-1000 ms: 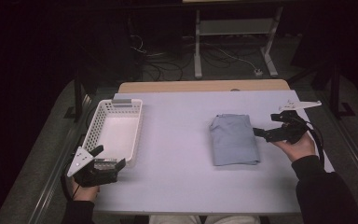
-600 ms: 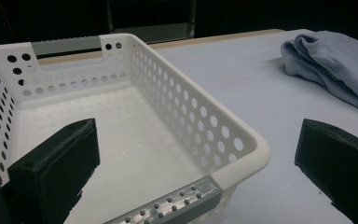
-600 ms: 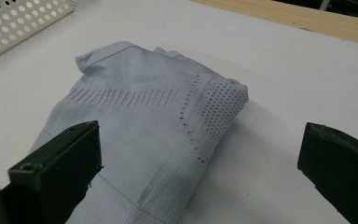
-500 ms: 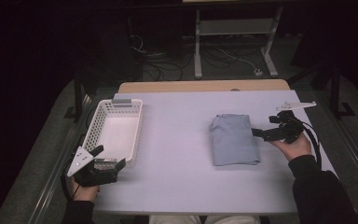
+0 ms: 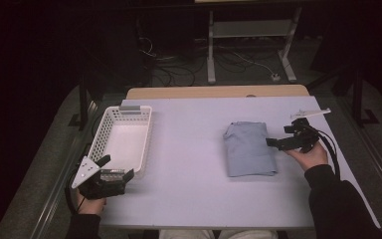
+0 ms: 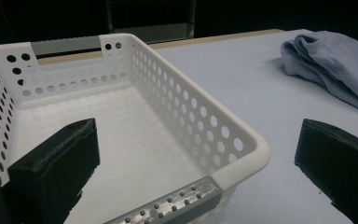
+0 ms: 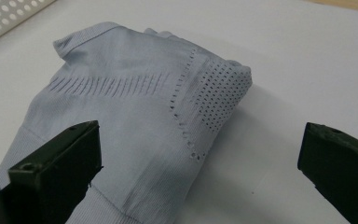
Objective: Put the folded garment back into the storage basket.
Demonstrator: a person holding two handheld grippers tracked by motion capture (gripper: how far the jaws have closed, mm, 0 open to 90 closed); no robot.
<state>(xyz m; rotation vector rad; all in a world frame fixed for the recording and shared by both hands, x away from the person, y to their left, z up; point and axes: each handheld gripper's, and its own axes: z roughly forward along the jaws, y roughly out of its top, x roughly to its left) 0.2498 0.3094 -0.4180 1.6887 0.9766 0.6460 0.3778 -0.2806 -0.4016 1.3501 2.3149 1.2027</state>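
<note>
Right claw wide apart, at folded cloth's right edge.

The work surface is a pale lavender table with a wooden strip along its far edge. Beyond it, a white metal stand stands on grey floor, with loose cables beside it. The surrounding room is dark; light falls on the tabletop.
</note>
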